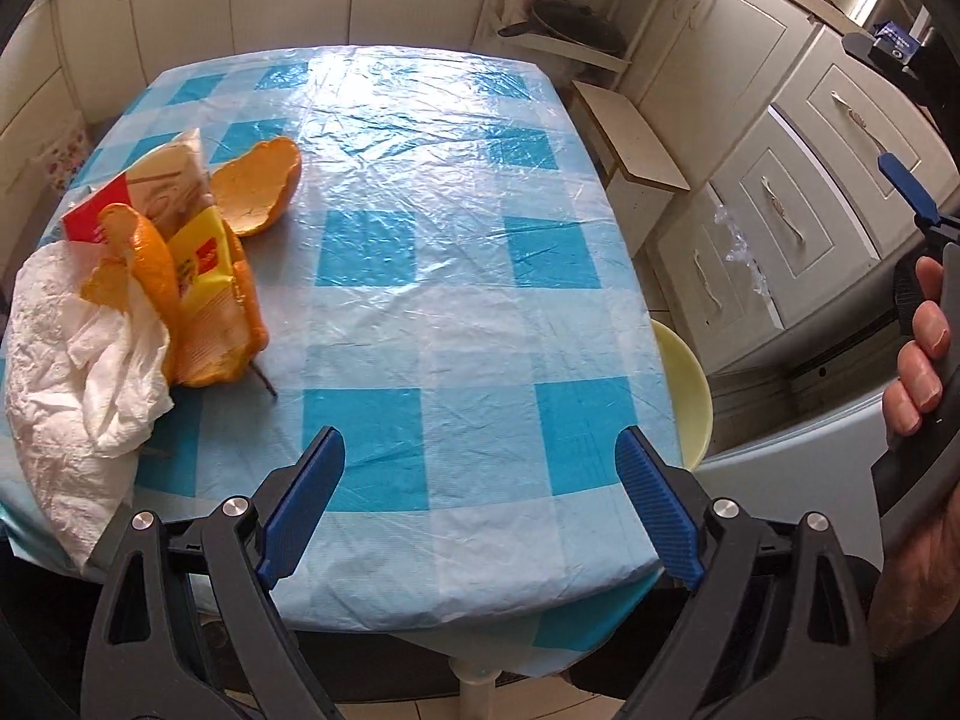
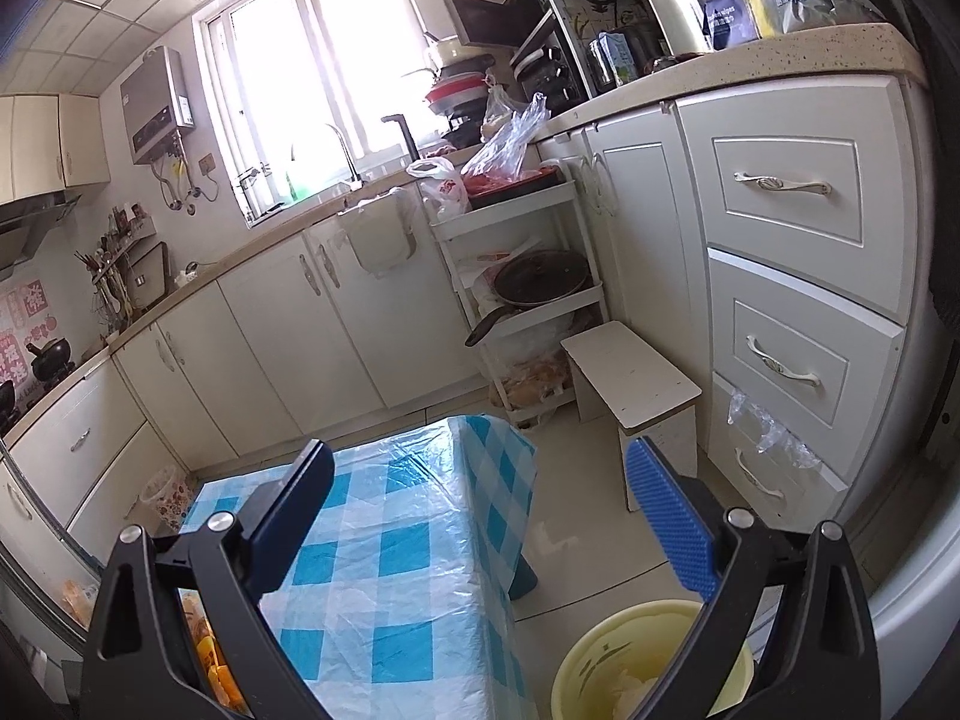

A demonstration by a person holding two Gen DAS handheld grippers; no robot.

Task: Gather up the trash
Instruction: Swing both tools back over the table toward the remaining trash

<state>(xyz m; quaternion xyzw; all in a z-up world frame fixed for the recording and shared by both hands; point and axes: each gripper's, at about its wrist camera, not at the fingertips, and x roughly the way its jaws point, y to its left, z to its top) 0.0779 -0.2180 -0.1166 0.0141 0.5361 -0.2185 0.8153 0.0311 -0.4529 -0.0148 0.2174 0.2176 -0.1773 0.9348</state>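
Left tongs (image 1: 480, 468) sit closest to the lens, jaws spread wide with nothing between them, hovering over the near edge of the worktop (image 1: 456, 276) with its blue-check cover. The trash pile (image 1: 150, 276) lies to the left of these tongs and a bit further in: a crumpled paper towel (image 1: 78, 384) at the near-left edge, a yellow wrapper (image 1: 204, 300) and orange peel (image 1: 129, 246) stacked against it, another peel cup (image 1: 261, 186) just beyond. The pile runs roughly from near-left toward the far middle, so its long axis lies diagonally to the jaw line. Right tongs (image 2: 486, 516) are also released, empty, held off the right side of the worktop above the floor, with a yellow bucket (image 2: 654, 660) right below them; only a sliver of orange shows at that view's lower left. Judgement: the left hand is clearly nearer the pile, so a swing left and slightly forward looks like the move, with the bucket well apart on the opposite side as the likely drop spot.
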